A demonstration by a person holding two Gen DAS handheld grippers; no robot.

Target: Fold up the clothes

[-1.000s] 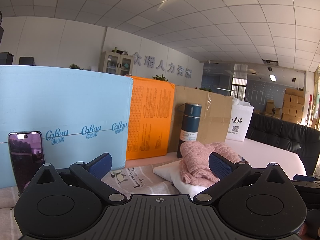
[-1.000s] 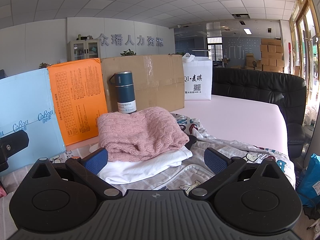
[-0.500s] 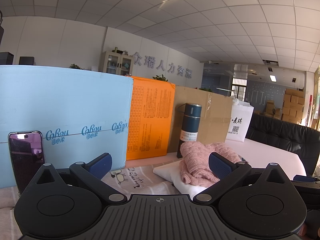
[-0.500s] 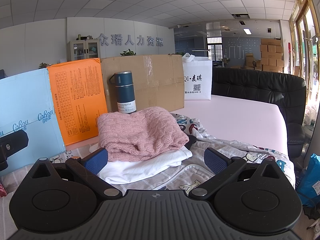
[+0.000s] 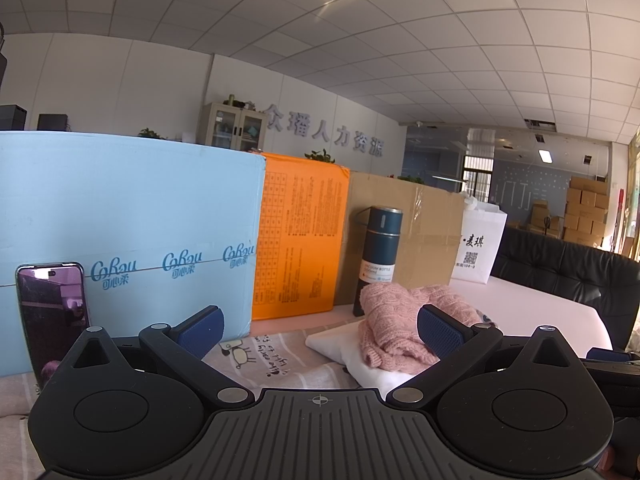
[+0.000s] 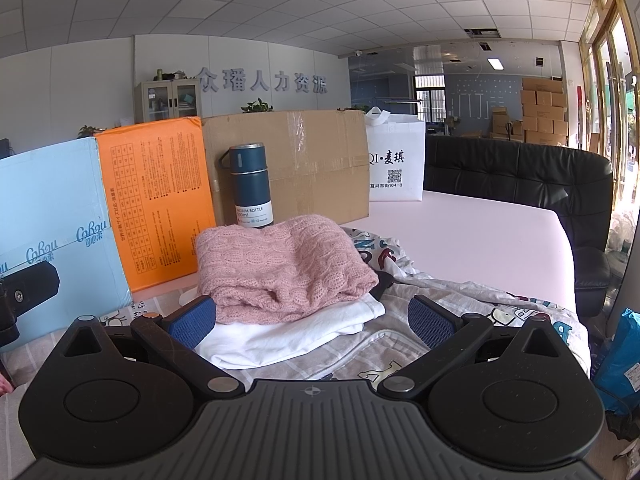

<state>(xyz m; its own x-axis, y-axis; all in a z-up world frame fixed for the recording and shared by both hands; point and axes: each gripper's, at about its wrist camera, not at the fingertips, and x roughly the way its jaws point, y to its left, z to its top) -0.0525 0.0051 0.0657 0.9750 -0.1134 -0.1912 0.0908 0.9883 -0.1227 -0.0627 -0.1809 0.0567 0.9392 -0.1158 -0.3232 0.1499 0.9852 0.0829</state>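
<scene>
A pink knitted sweater [image 6: 280, 266] lies already folded on top of a folded white garment [image 6: 296, 334], the two making a small stack in the middle of the worktop [image 6: 472, 236]. Under and around the stack spreads a printed cloth [image 6: 460, 300] with cartoon letters and checks, rumpled toward the right; whether it is a garment waiting to be folded or only a cover cannot be told.

The right gripper [image 6: 312, 318] hovers low just in front of the stack, its fingers [image 6: 192, 322] spread wide and holding nothing. The left gripper [image 5: 320, 330] sits further to the left, with the stack near its right finger; its fingers [image 5: 440, 330] are likewise spread and empty.

Behind the stack stands a dark blue vacuum bottle [image 6: 250, 186], upright, backed by a cardboard box [image 6: 304, 152], an orange box [image 6: 156, 196] and a light blue box [image 5: 132, 220]. A phone [image 5: 52, 312] leans upright against the blue box, and a white bag [image 6: 396, 168] stands further right.

The step in hand looks like a pause between pieces: two items appear done and neither gripper has taken hold of anything. The next move probably calls for reaching an unfolded edge of fabric and pinching it with one or both grippers without disturbing the stack.
</scene>
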